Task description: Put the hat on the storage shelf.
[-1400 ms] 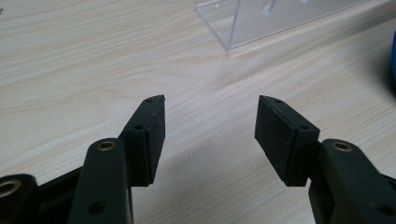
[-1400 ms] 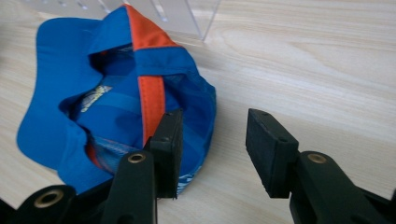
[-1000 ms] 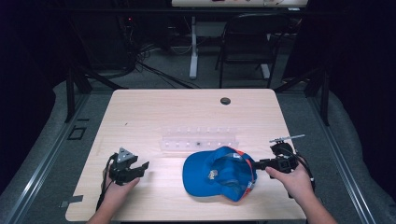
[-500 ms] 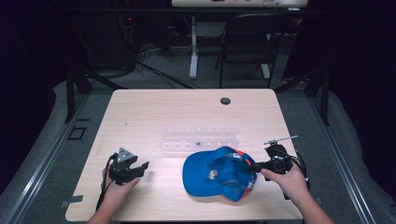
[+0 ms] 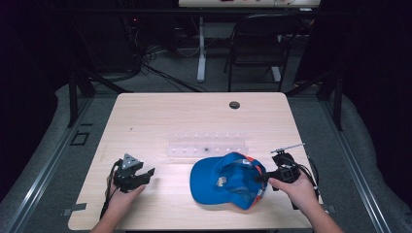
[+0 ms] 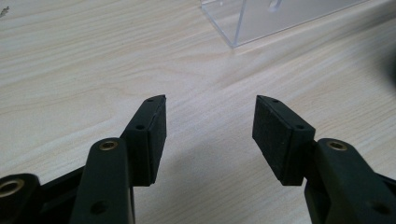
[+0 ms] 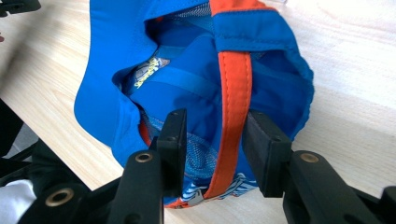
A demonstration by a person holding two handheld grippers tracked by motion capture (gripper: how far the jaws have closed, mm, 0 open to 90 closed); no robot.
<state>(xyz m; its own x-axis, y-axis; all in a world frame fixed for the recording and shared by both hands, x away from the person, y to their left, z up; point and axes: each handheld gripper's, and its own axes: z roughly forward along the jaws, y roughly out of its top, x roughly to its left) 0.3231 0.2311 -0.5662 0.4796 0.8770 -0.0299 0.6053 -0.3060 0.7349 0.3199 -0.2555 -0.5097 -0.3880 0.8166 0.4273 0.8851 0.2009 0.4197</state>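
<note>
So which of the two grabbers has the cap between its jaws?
The right gripper, beside the blue cap. Its jaws have just been closing around the orange strap. The left gripper holds nothing.

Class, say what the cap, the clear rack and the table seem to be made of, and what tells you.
Cap: woven fabric, matte blue with orange trim; seams and mesh lining show. Rack: probably clear acrylic, glossy with see-through edges. Table: pale wood-look top, grain visible; real wood or laminate can't be told.

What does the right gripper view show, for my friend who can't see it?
The right gripper has its two black jaws around the back edge and orange strap of an upside-down blue cap, and they have just been closing. The cap lies on a pale wooden table.
</note>
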